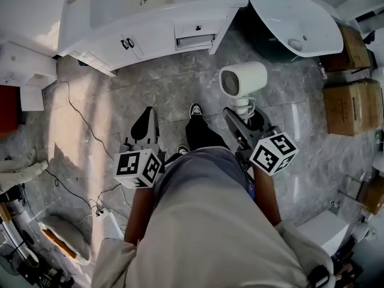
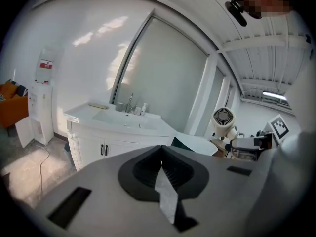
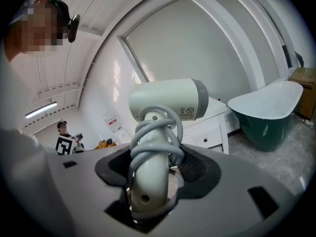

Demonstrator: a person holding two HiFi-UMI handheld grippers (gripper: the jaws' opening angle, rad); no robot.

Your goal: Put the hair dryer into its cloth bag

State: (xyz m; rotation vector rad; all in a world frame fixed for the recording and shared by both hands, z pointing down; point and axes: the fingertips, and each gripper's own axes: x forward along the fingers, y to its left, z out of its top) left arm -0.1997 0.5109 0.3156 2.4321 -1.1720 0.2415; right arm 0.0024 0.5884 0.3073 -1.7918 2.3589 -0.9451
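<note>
A: Right gripper (image 3: 150,184)?
B: Clamped on the handle of the smooth white plastic hair dryer (image 3: 168,100), grey cord (image 3: 154,143) coiled round it, held over the marbled grey floor (image 1: 150,95).
A: Left gripper (image 2: 162,174)?
B: Ribbed black jaws together, empty.

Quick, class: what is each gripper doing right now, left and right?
Left gripper: closed, jaws together, nothing held.
Right gripper: closed on the handle of the hair dryer, which has its cord wrapped round it.

Open floor, fixtures beyond
Bare floor (image 1: 153,92) is left ahead of the left tongs (image 1: 146,117); it is closed off by cabinet (image 1: 144,38) and bathtub (image 1: 282,11), by boxes (image 1: 351,107) right of the right tongs (image 1: 239,117).
</note>
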